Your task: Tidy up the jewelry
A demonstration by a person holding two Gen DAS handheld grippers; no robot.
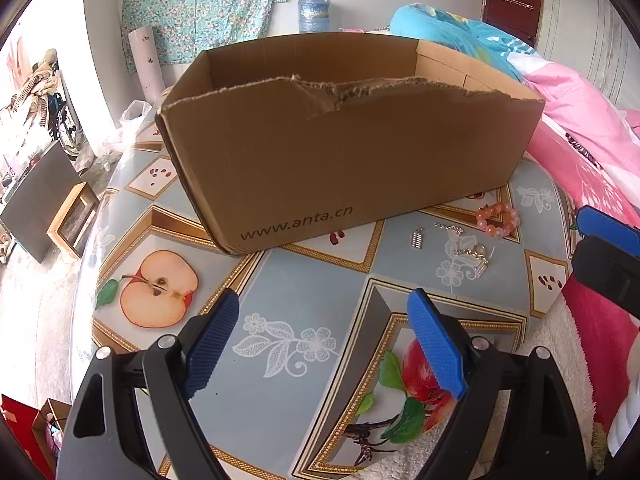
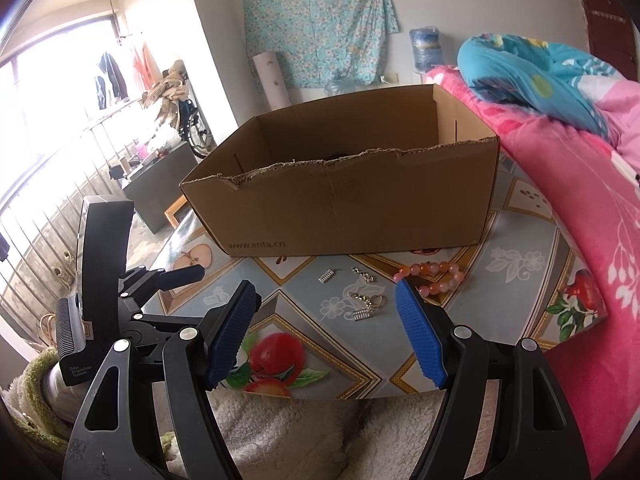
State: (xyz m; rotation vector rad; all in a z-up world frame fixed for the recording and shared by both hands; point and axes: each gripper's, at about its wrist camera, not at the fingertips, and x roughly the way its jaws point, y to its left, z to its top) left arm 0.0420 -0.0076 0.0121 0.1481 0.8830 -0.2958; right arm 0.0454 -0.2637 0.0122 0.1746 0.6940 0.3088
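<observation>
An open brown cardboard box (image 1: 344, 152) marked www.anta.cn stands on the fruit-patterned table (image 1: 304, 280); it also shows in the right wrist view (image 2: 344, 204). In front of its right end lie a pink-orange bead bracelet (image 1: 498, 220) (image 2: 434, 278), a small silver charm (image 1: 417, 237) (image 2: 326, 277), a short silver chain (image 1: 449, 228) (image 2: 363, 274) and a silver chain with ring and charm (image 1: 472, 258) (image 2: 366, 305). My left gripper (image 1: 324, 340) is open and empty above the table's near part. My right gripper (image 2: 326, 328) is open and empty, short of the jewelry.
A pink floral quilt (image 2: 580, 208) and a teal bundle (image 2: 532, 72) lie right of the table. White fleece (image 2: 304, 432) lies at the near edge. The left gripper's body (image 2: 104, 280) shows left in the right wrist view. A floor with a grey cabinet (image 1: 36, 200) lies left.
</observation>
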